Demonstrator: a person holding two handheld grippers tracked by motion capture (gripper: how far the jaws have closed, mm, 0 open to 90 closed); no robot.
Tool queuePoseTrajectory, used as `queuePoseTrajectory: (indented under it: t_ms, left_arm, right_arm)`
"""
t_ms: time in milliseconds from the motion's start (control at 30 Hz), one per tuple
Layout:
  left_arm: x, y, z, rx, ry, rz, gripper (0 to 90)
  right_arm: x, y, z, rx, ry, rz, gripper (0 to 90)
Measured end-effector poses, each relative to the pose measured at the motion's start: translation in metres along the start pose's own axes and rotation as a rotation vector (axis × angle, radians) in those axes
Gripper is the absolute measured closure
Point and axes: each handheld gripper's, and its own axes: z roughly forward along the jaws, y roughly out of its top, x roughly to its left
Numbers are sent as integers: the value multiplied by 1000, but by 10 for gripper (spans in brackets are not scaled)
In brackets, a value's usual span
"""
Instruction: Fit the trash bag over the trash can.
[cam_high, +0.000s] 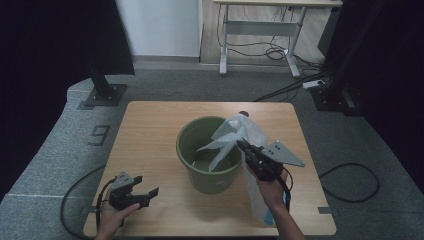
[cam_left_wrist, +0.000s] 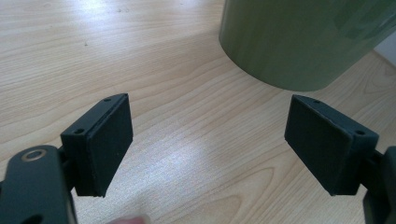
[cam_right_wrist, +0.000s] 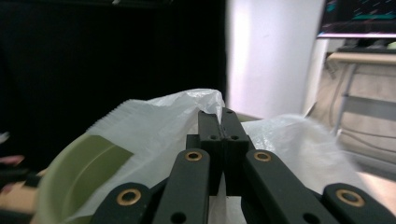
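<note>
Your right gripper (cam_high: 243, 146) is clamped on the white plastic bag (cam_high: 235, 132), which drapes over the green bucket's (cam_high: 186, 155) right rim. Your left gripper (cam_high: 150, 192) rests with jaws apart, holding nothing, at the bucket's near left, farther from the bag.

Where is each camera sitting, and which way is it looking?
High view: above the person's side, looking forward and down at the table; both hands and forearms show.
Left gripper view: on the left gripper, looking along its open jaws at the tabletop.
Right gripper view: on the right gripper, its jaws shut on the white plastic bag.
All three share the green bucket.
</note>
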Motion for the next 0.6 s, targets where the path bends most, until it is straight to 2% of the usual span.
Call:
queuePoseTrajectory:
  t_ms: [33,100,133,167,200,233,267,300,333,367,467,600]
  left_arm:
    - [0,0,0,1,-1,1,152]
    - [0,0,0,2,0,2,152]
    - [-1,0,1,3,1,3,152]
    - [-1,0,1,3,1,4,152]
    - [-1,0,1,3,1,4,153]
    - [0,0,0,2,2,1,153]
    - [0,0,0,2,2,1,153]
    - [1,-1,0,2,3,-1,153]
    - [1,-1,0,2,3,-1,152]
    - [2,-2,1,2,4,-4,152]
    - [2,-2,1,4,4,-5,152]
    - [0,-1,1,5,1,-4,153]
  right_arm:
    - [8,-5,3,33,25,-14,887]
    - [13,-8,4,49,34,-26,887]
    - [21,-13,8,87,70,-39,840]
    - [23,-14,9,96,81,-41,801]
    - [23,-14,9,96,81,-41,801]
    - [27,-17,8,97,97,-49,658]
    - [27,-17,8,97,97,-49,658]
    - [28,-17,3,79,100,-47,535]
    - [28,-17,3,79,100,-47,535]
    - [28,-15,-7,57,99,-30,466]
    - [26,-13,-24,30,81,-6,384]
    - [20,-17,-47,19,38,-9,337]
